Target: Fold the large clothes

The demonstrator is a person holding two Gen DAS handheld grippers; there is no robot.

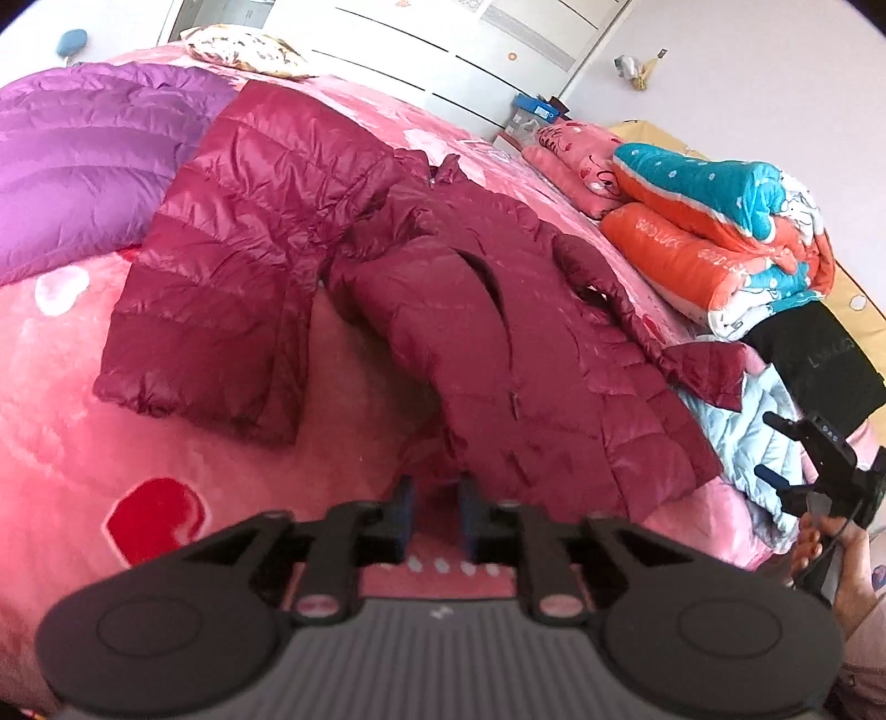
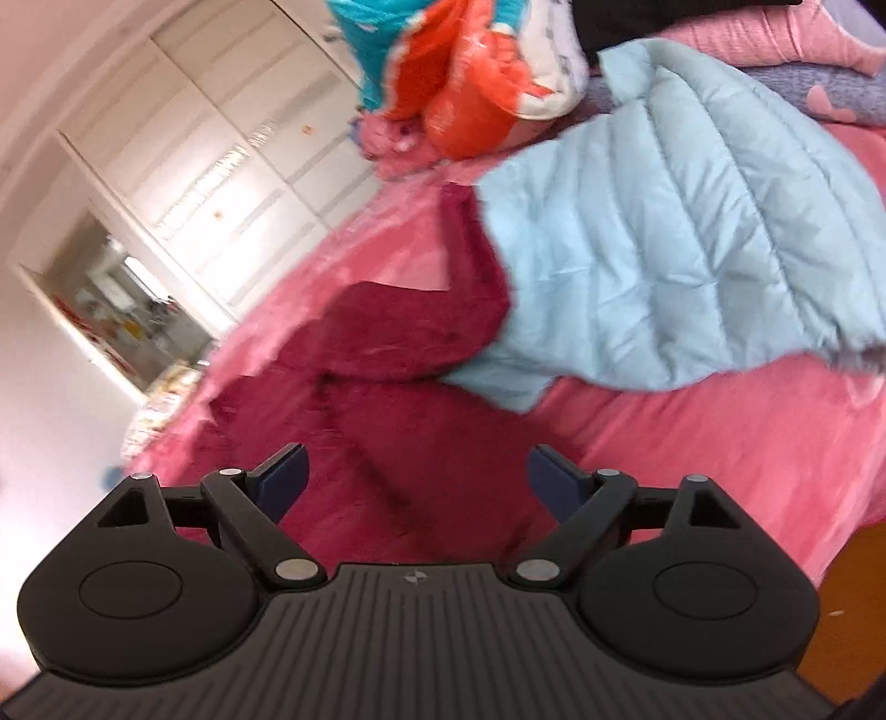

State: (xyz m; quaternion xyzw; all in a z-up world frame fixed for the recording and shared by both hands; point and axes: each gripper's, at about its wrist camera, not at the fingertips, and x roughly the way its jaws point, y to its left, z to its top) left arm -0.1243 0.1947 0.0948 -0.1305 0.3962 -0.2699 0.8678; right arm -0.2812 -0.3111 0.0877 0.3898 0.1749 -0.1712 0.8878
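Observation:
A dark red puffer jacket lies spread on the pink bed, front open, one panel flung out to the left. My left gripper hovers just before the jacket's near hem, its jaws narrowly apart with nothing between them. My right gripper shows at the right edge of the left wrist view, open, held in a hand. In the right wrist view the right gripper is wide open over the red jacket, empty.
A light blue puffer jacket lies beside the red one, partly over it. A purple puffer jacket lies at far left. Folded orange and teal quilts and a black garment are stacked at right. White wardrobes stand behind.

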